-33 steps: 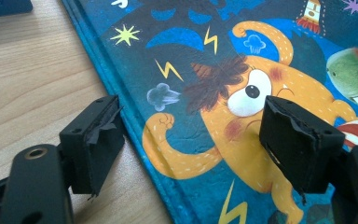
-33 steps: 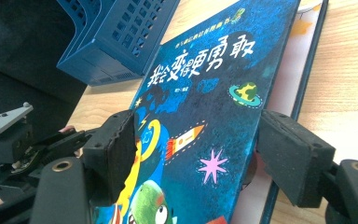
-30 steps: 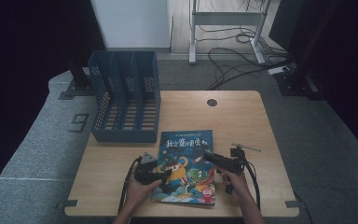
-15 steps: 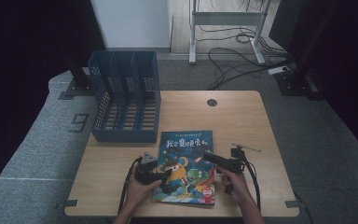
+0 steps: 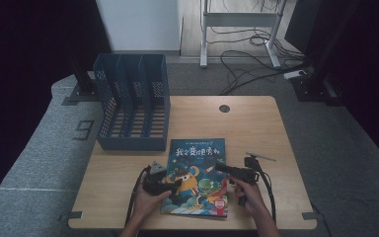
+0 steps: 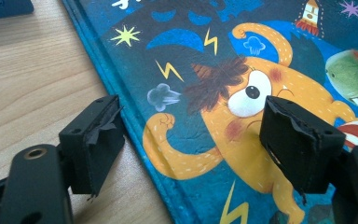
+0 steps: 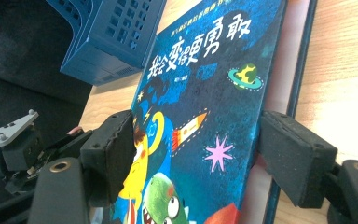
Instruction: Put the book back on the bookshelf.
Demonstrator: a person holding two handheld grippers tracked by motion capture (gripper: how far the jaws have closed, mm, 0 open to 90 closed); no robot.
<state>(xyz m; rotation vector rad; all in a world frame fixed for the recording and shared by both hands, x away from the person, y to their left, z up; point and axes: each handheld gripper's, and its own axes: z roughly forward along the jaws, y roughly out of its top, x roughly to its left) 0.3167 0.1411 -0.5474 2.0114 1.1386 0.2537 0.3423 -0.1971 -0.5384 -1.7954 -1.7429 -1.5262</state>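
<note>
Wooden table (image 5: 256,128) sat on grey carpet, dark room around it. Nearest the person: two grippers, one per hand. Left gripper (image 5: 177,183) straddled the left edge of one picture book (image 5: 197,168), jaws wide apart, one over bare wood, one over the cover, gripping nothing. Right gripper (image 5: 218,167) sat at the book's right side, jaws also wide, spanning the cover near its right edge; couldn't tell if the pads touched it. Book lay flat at the front centre of the table. Beyond it, just past its top-left corner: one blue file rack (image 5: 133,106), three slots. Further back: one cable grommet (image 5: 224,108), then floor cables and a desk frame.
</note>
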